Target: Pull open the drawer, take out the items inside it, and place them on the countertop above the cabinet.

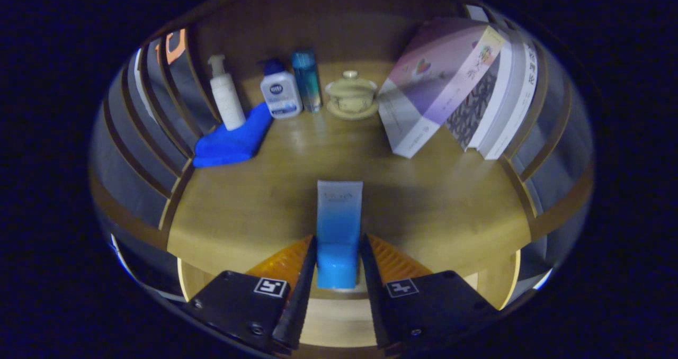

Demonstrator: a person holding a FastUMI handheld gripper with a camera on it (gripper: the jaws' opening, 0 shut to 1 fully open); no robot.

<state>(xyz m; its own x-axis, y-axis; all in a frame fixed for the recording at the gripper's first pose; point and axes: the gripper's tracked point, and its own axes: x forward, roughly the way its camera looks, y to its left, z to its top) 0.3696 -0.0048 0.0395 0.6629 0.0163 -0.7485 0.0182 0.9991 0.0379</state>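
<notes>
Place: you're at a home-style booth shelf.
Surface: wooden countertop (450, 205) at centre.
Toiletries: pump bottle (226, 92), upper left.
Homeware: lidded teacup (351, 94); books (466, 89), upper right.

At the far left you see a white pump bottle (226, 93) beside a blue cloth (233, 141), a lidded cup (351, 95) mid-back, books (461, 83) leaning right.
</notes>
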